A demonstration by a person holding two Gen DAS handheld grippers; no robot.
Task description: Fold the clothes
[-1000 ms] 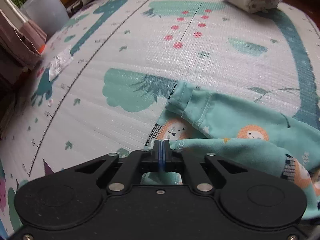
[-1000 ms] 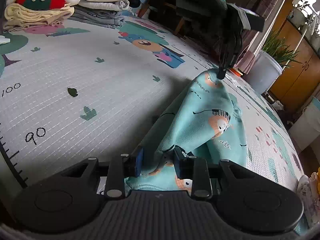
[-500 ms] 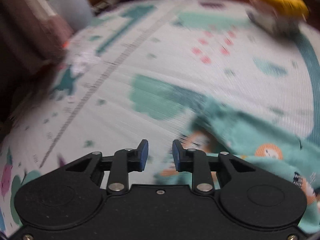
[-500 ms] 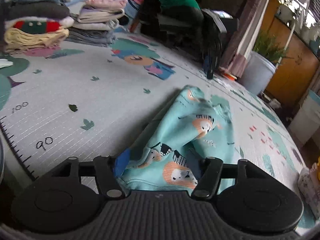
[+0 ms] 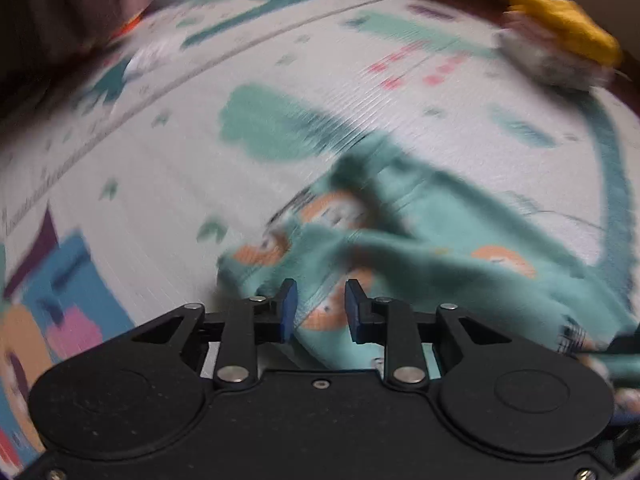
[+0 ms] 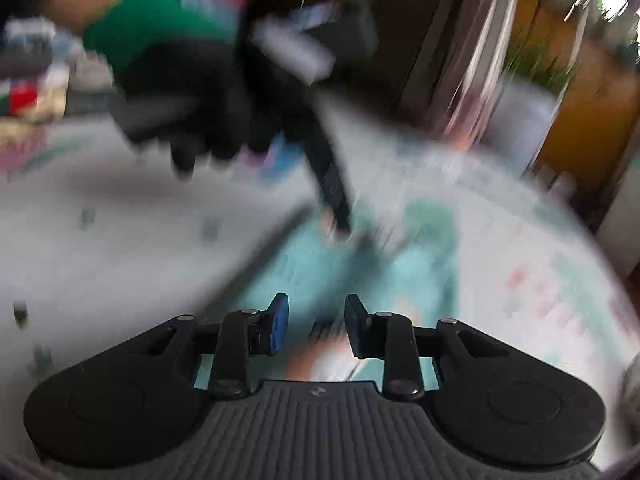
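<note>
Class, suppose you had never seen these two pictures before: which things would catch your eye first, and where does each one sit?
First, the crumpled teal garment with orange lion prints, lying mid-mat just beyond the left gripper, whose jaws are opening with the cloth's near edge between them. Next, the bright yellow item topping a small pile of clothes at the play mat's far right edge. In the right wrist view, a black-gloved hand looms at upper left, above the blurred garment.

Motion blur is smearing both views: the teal garment (image 5: 420, 248) is losing its print detail, its right side running off-frame, while a gloved hand (image 6: 180, 96) is dissolving into streaks.
</note>
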